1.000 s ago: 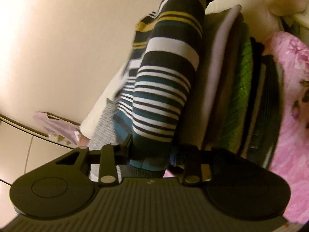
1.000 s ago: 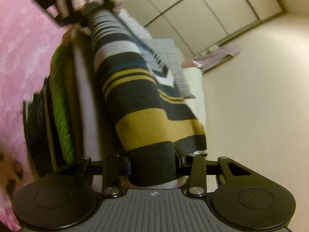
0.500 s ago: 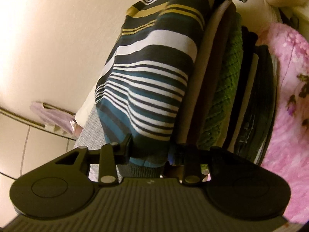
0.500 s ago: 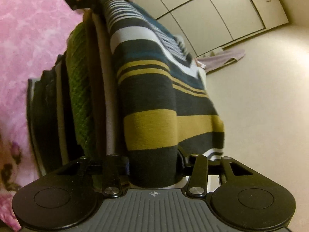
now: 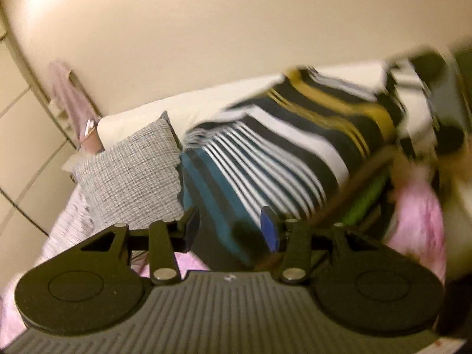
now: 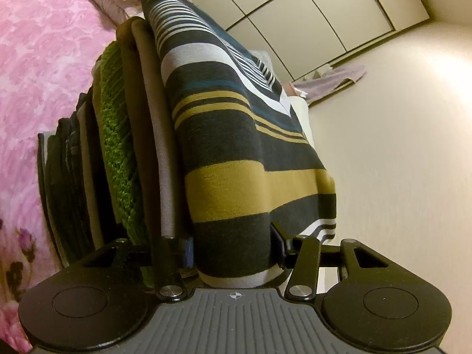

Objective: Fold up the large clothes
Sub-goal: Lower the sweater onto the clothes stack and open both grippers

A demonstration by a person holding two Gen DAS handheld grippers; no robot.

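Observation:
A folded sweater (image 6: 236,118), striped dark grey, mustard, white and teal, lies on top of a stack of folded clothes (image 6: 118,135). My right gripper (image 6: 233,247) is shut on its dark, mustard-banded end. In the left wrist view, which is blurred by motion, the sweater's (image 5: 280,153) teal end sits between the fingers of my left gripper (image 5: 230,230). That gripper stands open, and the blue faces of both pads (image 5: 270,230) show free of the cloth. The right gripper (image 5: 427,67) is a dark blur at the sweater's far end.
The stack rests on a pink flowered bedspread (image 6: 38,59). A grey woven cushion (image 5: 129,177) and a white pillow (image 5: 206,103) lie beyond the sweater. Cream wardrobe doors (image 6: 324,8) line the room, and a lilac cloth (image 6: 333,79) hangs by them.
The sweater has come down flat onto the stack. My left gripper swung round sharply and let go of the teal end. The right gripper kept its hold.

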